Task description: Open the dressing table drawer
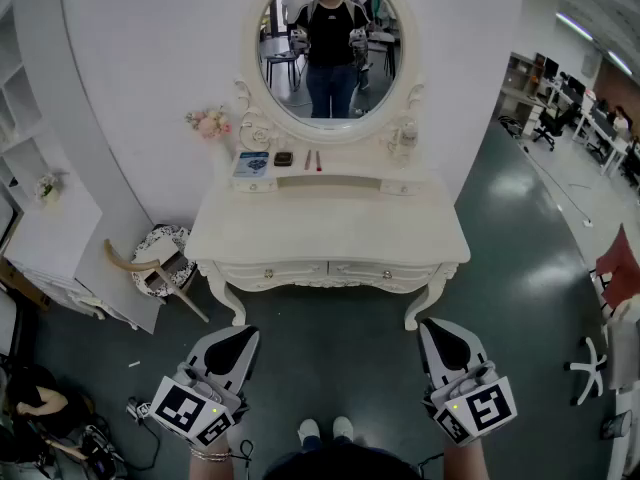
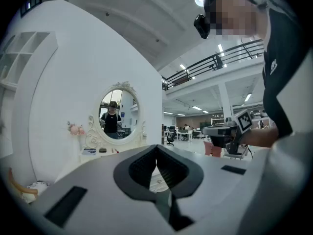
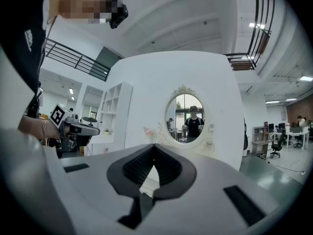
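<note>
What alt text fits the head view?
A white dressing table with an oval mirror stands against a white wall, both front drawers shut. Nearer the camera, the left tool and right tool are held short of it, over dark floor.

White dressing table (image 1: pixel 330 238), oval mirror (image 1: pixel 325 48) at its back, blue box (image 1: pixel 251 163) under the mirror's left edge, two slim sticks (image 1: pixel 313 160) under the mirror's middle

No words or numbers are coming through here. The left claw (image 1: pixel 243 340) and right claw (image 1: pixel 437 333) are showing only black-and-white square marker patterns, and the print on the blue box (image 1: pixel 251 163) on the table (image 1: pixel 330 233) is looking too small to read.
</note>
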`<state>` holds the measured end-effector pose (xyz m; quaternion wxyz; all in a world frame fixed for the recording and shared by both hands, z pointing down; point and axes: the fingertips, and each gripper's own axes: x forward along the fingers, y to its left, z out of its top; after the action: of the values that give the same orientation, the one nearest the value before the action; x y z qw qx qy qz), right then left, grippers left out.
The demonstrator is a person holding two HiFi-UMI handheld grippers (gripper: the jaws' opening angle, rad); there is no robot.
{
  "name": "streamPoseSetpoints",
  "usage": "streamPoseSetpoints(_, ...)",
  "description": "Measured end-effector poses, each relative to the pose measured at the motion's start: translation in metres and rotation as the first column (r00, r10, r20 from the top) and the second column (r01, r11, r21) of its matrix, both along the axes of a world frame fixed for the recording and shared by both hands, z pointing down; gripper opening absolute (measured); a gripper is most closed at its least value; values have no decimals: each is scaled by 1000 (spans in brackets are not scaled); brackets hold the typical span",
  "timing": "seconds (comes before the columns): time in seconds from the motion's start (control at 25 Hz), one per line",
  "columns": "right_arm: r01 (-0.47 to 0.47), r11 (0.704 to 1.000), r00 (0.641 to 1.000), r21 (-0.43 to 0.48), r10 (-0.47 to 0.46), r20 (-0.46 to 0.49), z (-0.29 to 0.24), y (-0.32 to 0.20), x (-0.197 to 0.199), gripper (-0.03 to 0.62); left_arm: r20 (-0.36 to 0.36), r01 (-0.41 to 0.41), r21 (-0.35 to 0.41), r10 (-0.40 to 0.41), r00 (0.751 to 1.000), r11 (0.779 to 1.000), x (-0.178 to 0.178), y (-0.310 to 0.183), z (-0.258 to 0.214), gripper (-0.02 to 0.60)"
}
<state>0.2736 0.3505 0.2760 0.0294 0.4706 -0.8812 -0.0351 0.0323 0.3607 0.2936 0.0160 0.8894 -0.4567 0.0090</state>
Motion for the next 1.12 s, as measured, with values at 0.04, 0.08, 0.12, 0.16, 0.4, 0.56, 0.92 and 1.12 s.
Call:
streamPoseSetpoints(0.04,1,1000,1000,-1,-1,2,-1,0,0,18,1,1,-2,-1,1000,1000,0,0,0,17)
streamPoseSetpoints(0.08,3,1000,1000,-1,-3,4,-1,1,-1,17,1,2,-4,-1,1000,1000,-1,1,0,17)
streamPoseSetpoints(0.12,4,1000,1000,-1,-4,6,-2,1,-1,17,1,2,-6,-2,1000,1000,-1,1,1,17)
streamPoseSetpoints(0.16,6,1000,1000,-1,-6,7,-2,1,-1,17,1,3,-7,-3,1000,1000,-1,2,1,17)
streamPoseSetpoints(0.4,18,1000,1000,-5,-18,8,-3,4,2,17,-1,10,-20,-10,1000,1000,1,7,3,17)
streamPoseSetpoints(0.56,96,995,994,-16,-95,55,-2,9,-2,18,2,21,-29,-21,1000,999,1,10,5,17)
streamPoseSetpoints(0.92,201,980,979,-3,-201,-45,12,6,-9,18,11,102,-43,-101,995,994,-4,19,11,17)
streamPoseSetpoints(1.12,274,962,961,-5,-274,-43,15,10,-14,18,-16,158,-73,-159,987,985,-3,32,20,17)
